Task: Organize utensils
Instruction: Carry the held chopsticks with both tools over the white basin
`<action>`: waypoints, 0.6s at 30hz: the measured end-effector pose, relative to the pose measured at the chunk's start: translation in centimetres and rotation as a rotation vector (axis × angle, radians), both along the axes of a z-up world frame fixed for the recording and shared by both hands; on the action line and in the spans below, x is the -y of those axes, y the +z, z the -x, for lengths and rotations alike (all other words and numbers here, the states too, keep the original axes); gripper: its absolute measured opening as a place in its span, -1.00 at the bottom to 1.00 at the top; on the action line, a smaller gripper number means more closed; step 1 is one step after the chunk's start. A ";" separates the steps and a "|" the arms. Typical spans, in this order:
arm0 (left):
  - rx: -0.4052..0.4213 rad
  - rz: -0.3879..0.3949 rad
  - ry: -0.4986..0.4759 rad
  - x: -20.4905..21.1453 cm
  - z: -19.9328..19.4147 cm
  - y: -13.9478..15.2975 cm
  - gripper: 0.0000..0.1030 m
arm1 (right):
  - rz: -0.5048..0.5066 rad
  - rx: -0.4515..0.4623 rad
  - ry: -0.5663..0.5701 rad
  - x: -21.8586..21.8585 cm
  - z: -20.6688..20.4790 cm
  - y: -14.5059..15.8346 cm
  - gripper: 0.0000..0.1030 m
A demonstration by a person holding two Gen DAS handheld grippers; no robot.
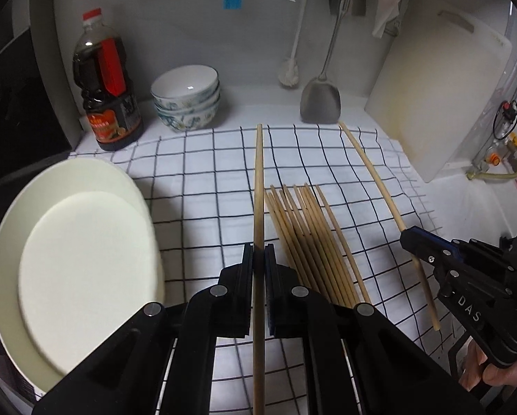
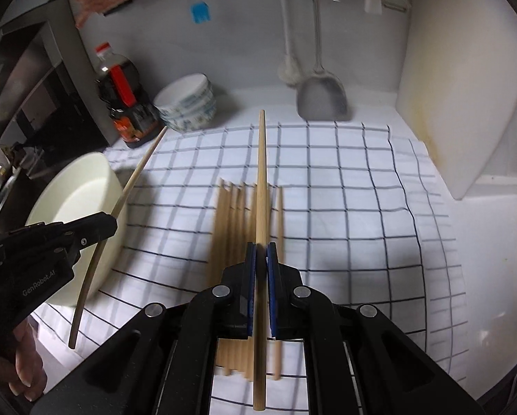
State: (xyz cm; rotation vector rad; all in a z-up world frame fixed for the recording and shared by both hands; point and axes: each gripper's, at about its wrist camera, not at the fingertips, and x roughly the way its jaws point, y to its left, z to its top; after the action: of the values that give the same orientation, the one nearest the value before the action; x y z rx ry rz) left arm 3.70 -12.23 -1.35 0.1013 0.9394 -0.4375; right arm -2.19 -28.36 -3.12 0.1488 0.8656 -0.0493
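I have each claw, left gripper (image 1: pixel 258 264) and right gripper (image 2: pixel 261 259), clamped on one chopstick (image 1: pixel 258 180), parallel to the chopstick row (image 1: pixel 314 242) below.

Left gripper (image 1: pixel 258 266) at bottom center of its own view, jaws clamped on a chopstick (image 1: pixel 258 207). Right gripper (image 2: pixel 261 259) likewise bottom center, clamped on another chopstick (image 2: pixel 261 190).

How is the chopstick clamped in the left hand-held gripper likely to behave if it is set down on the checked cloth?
The chopstick looks thin, straight and wooden, so probably stiff and very light. Its rounded shaft seems apt to roll, though the checked cloth should damp that. The left hand-held gripper holds it near mid-length, so it likely stays balanced.
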 end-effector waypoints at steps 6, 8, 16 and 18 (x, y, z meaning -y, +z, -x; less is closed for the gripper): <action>0.036 0.019 0.046 -4.7 -0.2 2.8 -0.86 | -0.001 0.009 0.061 -4.4 -0.5 1.4 -0.88; 0.051 0.022 0.069 -6.8 -0.3 3.5 -0.86 | -0.003 0.009 0.088 -6.0 -0.8 1.7 -0.88; 0.075 0.009 0.164 -14.4 -0.4 4.2 -0.86 | 0.016 0.025 0.204 -12.7 -2.6 3.1 -0.88; 0.070 0.006 0.194 -16.3 -0.5 4.0 -0.86 | 0.007 0.025 0.231 -14.3 -3.2 3.3 -0.88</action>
State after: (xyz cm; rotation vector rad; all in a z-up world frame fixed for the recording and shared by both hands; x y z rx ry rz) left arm 4.18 4.08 2.70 0.0192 0.8694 -0.2561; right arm 1.00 -14.07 0.19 0.0423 0.8529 0.1649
